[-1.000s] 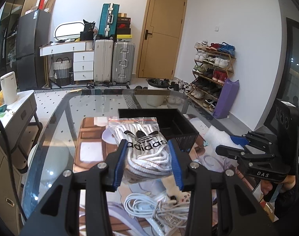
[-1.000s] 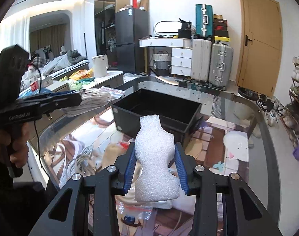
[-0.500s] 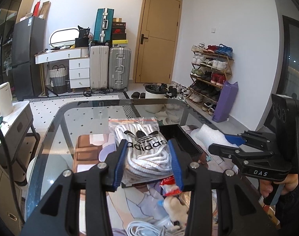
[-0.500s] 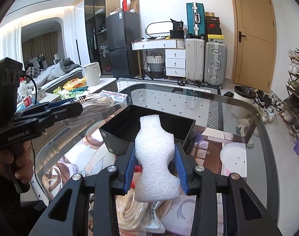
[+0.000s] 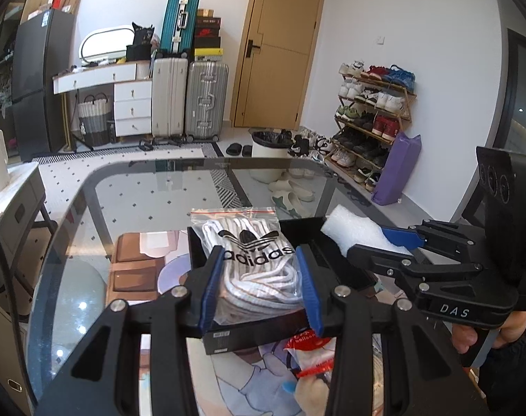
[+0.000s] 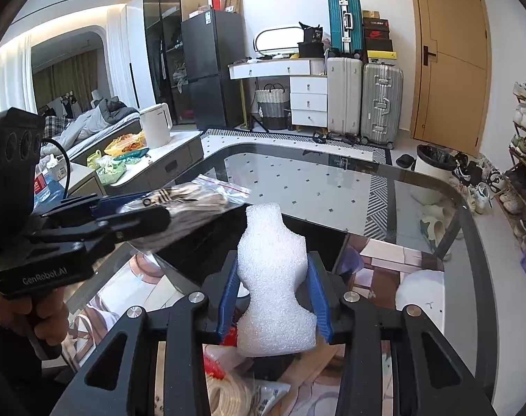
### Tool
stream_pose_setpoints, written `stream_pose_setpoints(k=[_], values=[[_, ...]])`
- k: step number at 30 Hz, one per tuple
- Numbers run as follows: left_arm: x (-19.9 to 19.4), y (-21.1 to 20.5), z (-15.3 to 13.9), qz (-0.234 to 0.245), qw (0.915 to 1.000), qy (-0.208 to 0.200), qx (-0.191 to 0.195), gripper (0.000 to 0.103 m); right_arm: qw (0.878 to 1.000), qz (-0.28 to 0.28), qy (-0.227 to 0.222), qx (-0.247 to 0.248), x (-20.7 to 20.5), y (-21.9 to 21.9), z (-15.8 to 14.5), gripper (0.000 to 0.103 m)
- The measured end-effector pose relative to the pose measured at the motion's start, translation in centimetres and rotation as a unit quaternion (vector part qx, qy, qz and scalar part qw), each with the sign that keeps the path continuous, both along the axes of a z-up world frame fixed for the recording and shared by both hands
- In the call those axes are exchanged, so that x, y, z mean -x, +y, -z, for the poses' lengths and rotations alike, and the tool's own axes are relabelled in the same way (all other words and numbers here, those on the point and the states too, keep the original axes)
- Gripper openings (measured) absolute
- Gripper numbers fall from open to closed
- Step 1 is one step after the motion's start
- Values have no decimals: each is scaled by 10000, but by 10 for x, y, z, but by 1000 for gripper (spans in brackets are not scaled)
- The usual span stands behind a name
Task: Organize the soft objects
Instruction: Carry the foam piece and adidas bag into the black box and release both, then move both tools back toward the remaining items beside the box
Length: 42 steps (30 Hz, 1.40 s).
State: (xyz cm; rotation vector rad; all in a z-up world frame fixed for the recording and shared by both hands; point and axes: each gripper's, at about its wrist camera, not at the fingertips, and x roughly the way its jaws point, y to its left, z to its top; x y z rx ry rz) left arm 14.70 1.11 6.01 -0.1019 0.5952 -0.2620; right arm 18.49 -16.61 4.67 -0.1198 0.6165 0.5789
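Note:
My left gripper [image 5: 259, 286] is shut on a clear zip bag of white adidas socks [image 5: 252, 260] and holds it over the open black bin [image 5: 263, 332] on the glass table. My right gripper [image 6: 275, 298] is shut on a white foam piece [image 6: 271, 284] and holds it over the same bin [image 6: 193, 253], beside the left gripper [image 6: 152, 216]. In the left wrist view the right gripper [image 5: 394, 242] comes in from the right with the foam [image 5: 353, 230] above the bin's right side.
A red-and-white packet [image 5: 311, 350] and a coil of white cable [image 6: 228, 395] lie on the table in front of the bin. The glass table edge [image 6: 464, 201] curves at the far right. A side cabinet with a kettle [image 6: 155, 128] stands to the left.
Both grippers have moved forward with their loads, from in front of the bin to above it. The bin now lies under the sock bag and the foam.

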Motion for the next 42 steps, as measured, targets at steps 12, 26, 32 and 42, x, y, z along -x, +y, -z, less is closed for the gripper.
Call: stream_pose_setpoints(k=[12, 26, 32, 42], values=[[-33, -8, 28, 31, 9995, 271, -153, 40, 9995, 5, 252, 177, -40, 20, 22, 38], [-40, -10, 43, 183, 9985, 457, -248, 43, 9996, 15, 122, 267, -57, 27, 34, 59], [-30, -7, 34, 150, 9990, 326, -277, 61, 9996, 84, 12, 271, -48, 20, 27, 65], [10, 15, 15, -205, 9997, -68, -103, 103, 9996, 278, -48, 102, -7, -10, 19, 102]])
